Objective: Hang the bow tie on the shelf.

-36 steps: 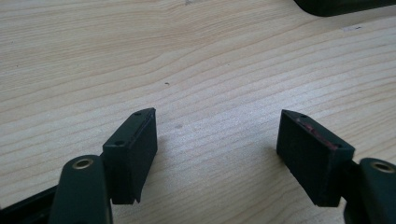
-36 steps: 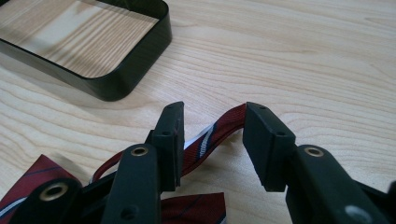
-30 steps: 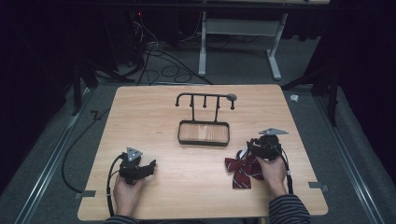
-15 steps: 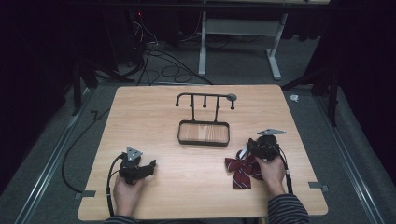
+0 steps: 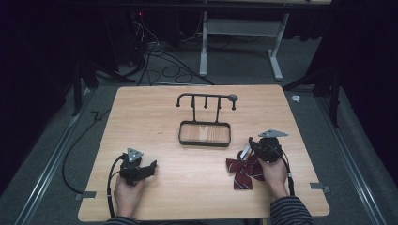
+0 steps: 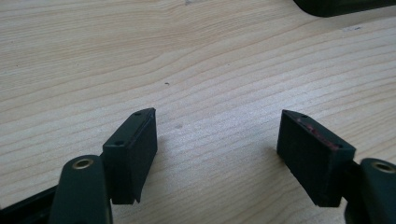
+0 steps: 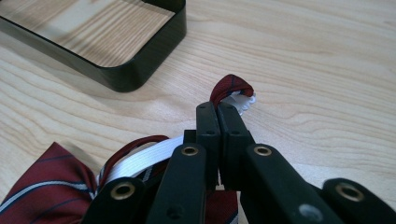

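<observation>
A dark red striped bow tie lies on the wooden table at the front right, its wing showing low in the right gripper view. My right gripper is shut on the tie's strap, whose red and white loop sticks out past the fingertips. In the high view this gripper sits at the tie's upper edge. A black hook stand with a tray base stands at the table's middle. My left gripper rests open on bare wood at the front left, nothing between its fingers.
The stand's tray rim lies just left of the right gripper. The table has bare wood between the two hands. Cables and a desk frame lie on the floor beyond the far edge.
</observation>
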The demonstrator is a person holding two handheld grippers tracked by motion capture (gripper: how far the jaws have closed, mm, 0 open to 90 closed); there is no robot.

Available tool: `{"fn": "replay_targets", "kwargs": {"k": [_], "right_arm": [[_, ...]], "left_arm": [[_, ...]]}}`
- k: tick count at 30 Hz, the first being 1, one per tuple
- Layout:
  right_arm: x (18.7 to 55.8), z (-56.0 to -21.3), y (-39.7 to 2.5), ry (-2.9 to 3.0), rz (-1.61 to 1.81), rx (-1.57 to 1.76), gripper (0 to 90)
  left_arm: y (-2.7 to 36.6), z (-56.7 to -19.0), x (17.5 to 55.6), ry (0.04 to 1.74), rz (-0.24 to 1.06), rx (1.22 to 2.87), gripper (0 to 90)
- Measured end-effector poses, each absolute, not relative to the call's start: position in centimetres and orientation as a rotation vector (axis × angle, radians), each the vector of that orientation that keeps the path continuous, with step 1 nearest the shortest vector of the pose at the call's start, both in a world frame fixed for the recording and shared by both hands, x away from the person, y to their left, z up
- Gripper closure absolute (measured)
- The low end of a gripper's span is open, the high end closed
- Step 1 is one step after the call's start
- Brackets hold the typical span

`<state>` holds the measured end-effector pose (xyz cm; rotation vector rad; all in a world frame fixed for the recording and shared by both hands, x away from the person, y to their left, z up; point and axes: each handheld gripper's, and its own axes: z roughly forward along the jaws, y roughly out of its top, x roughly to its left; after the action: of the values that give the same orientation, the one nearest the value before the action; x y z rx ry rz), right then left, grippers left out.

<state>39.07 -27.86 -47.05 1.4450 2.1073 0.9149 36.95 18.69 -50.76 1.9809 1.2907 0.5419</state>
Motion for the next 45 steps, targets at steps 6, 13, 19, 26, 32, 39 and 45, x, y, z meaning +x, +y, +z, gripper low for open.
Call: {"fn": "replay_targets", "kwargs": {"k": [6,13,19,26,32,39,45], "right_arm": [[38.6,-46.2,-28.1,2.1,0.942,1.417,90.0],[37.7,-44.4,-27.7,2.089,0.976,1.353,90.0],[37.2,-42.5,-27.3,2.085,1.01,1.292,90.0],[36.7,-40.8,-26.6,2.089,1.038,1.233,90.0],[36.4,-39.4,-25.9,2.102,1.05,1.169,90.0],[36.1,-37.9,-25.3,2.108,1.068,1.119,90.0],[36.1,-37.1,-24.8,2.113,1.084,1.083,90.0]], "left_arm": [[18.7,-50.8,37.0,1.291,0.542,1.981,29.2],[18.7,-50.8,37.0,1.291,0.541,1.98,29.2],[18.7,-50.8,37.0,1.291,0.542,1.978,29.2],[18.7,-50.8,37.0,1.29,0.54,1.981,29.2],[18.7,-50.8,37.0,1.29,0.54,1.981,29.1],[18.7,-50.8,37.0,1.29,0.541,1.978,29.1],[18.7,-50.8,37.0,1.291,0.541,1.979,29.1]]}}
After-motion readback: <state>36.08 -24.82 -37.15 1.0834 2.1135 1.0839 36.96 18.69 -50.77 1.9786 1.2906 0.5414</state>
